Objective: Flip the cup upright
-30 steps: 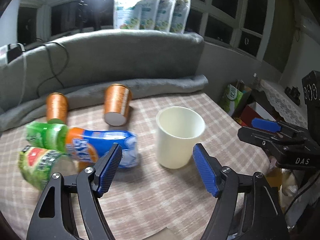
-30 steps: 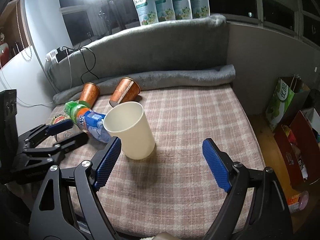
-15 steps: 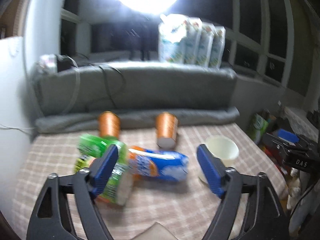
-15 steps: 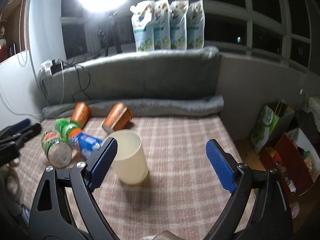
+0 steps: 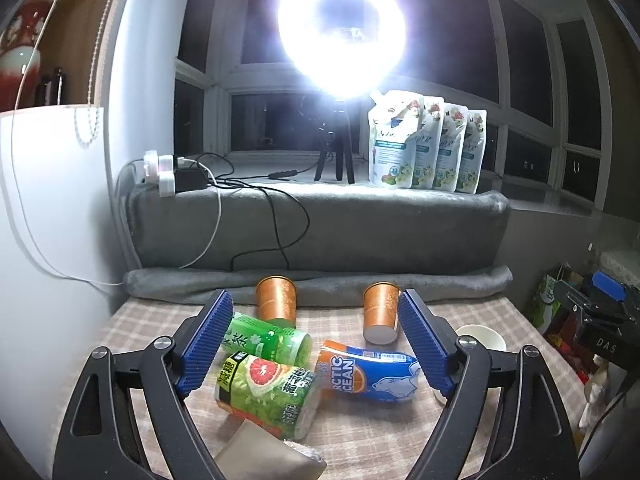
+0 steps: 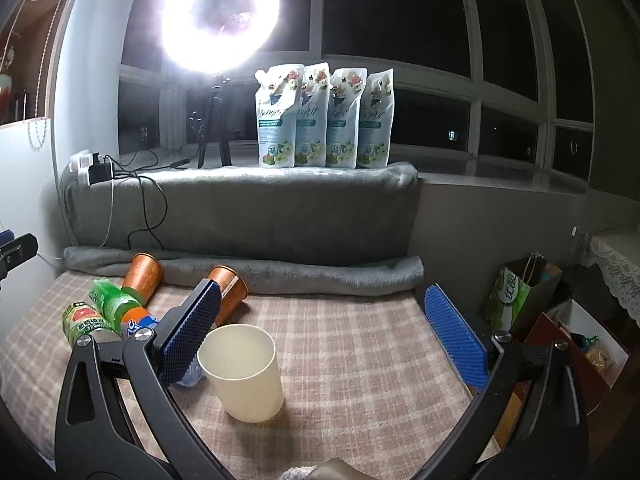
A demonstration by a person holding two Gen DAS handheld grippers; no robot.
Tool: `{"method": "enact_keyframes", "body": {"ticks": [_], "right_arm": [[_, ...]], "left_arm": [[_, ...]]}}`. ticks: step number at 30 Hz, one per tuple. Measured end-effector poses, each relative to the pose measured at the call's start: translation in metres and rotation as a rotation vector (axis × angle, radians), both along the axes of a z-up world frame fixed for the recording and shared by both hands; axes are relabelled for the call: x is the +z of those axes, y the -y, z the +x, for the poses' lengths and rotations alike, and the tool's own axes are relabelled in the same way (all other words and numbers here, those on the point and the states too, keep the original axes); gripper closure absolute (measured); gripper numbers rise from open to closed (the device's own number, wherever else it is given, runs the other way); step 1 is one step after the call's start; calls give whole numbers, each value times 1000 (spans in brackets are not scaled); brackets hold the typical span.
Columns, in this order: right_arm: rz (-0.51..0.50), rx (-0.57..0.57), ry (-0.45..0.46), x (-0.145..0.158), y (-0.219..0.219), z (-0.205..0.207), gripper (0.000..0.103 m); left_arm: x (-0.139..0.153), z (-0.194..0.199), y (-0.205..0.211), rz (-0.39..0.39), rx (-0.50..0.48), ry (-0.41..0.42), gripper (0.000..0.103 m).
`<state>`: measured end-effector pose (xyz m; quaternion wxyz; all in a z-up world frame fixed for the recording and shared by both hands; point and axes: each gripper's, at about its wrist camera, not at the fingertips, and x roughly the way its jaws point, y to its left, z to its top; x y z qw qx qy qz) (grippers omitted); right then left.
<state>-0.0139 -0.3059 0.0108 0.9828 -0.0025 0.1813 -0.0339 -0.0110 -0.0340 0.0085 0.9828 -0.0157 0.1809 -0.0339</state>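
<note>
- Cream cup (image 6: 241,372) standing mouth-up on the checked tabletop (image 6: 352,344), task apparently done.
- Right hand-held gripper (image 6: 324,334) spread wide, empty, above and behind the cup; left hand-held gripper (image 5: 316,344) likewise spread, empty.
- Risk: tipping the cup with the right gripper's left finger, close beside its rim.
- Left of the cup: blue Arctic Ocean bottle (image 5: 370,372), green tea bottles (image 5: 268,394), two lying copper cups (image 5: 381,312).

**Ring light glare, dark room**

A ring light (image 5: 342,36) on the far sill was the only source and blew out to white glare in both views. Windows (image 6: 400,8) were black. The checked tabletop (image 6: 352,344) was dimly lit. Fisheye bending curved the edges. Focus was sharp, no blur.
</note>
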Motion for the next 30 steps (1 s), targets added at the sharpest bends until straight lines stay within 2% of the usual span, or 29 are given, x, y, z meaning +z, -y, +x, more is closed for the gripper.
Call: {"method": "enact_keyframes", "body": {"ticks": [3, 30], "right_arm": [[8, -3, 1, 0, 1, 0, 0], [10, 3, 6, 2, -4, -4, 0]], "left_arm": [[1, -1, -1, -4, 3, -3, 16], [2, -4, -3, -6, 18, 2, 16]]}}
